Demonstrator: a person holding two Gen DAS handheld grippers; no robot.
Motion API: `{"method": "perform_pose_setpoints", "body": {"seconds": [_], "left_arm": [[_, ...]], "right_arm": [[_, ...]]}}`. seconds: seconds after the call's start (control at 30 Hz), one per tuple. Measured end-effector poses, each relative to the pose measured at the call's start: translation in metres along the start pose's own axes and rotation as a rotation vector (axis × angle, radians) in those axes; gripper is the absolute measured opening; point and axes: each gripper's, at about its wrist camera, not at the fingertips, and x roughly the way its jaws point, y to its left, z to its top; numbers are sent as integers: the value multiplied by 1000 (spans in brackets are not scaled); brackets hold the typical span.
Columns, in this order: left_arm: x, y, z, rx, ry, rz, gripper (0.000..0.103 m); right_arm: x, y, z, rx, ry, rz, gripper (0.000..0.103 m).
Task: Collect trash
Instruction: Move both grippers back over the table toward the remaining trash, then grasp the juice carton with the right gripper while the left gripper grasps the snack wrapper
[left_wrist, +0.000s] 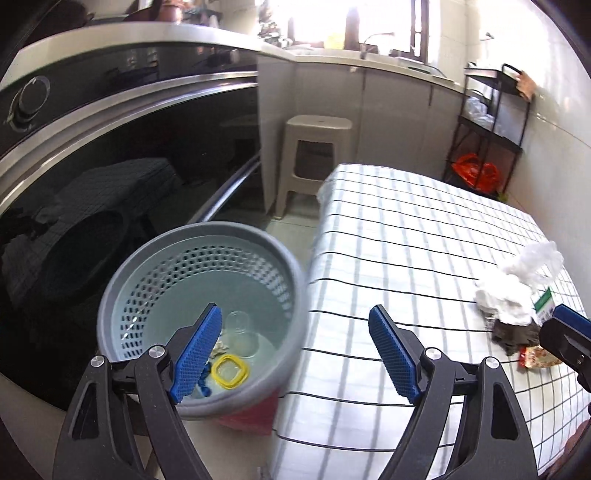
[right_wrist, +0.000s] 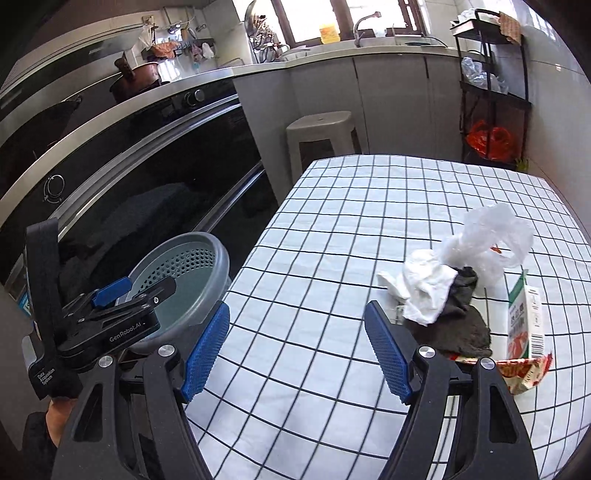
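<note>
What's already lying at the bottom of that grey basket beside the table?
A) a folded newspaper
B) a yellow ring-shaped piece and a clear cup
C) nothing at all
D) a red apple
B: the left wrist view looks down into the grey basket, where a yellow ring-shaped piece lies beside a clear cup.
</note>
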Motion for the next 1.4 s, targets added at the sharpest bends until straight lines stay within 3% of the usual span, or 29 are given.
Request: {"method": "perform_pose_setpoints", "body": {"seconds": [0.2,0.57,0.73,0.97,1.4], "left_arm": [[-20,-48,-5,69,-37,-59,85],[-34,-122,-12,117,-33,-190,89],[-27,-152,-16,140,-12,-221,90],[-15,-182,-29,186,-3,-224,91],[5,-184,-41,178,57,-237,91]], "right_arm": [[-31,-47,-11,41,-44,-69,74],[-83,-147,-40,144,-84,-255,76],[-87,-182,-53,214,-79,-271,76],[-72,-190,-53,204,-36,-270,76],[-35,-198,-28,138,36,-237,76]]}}
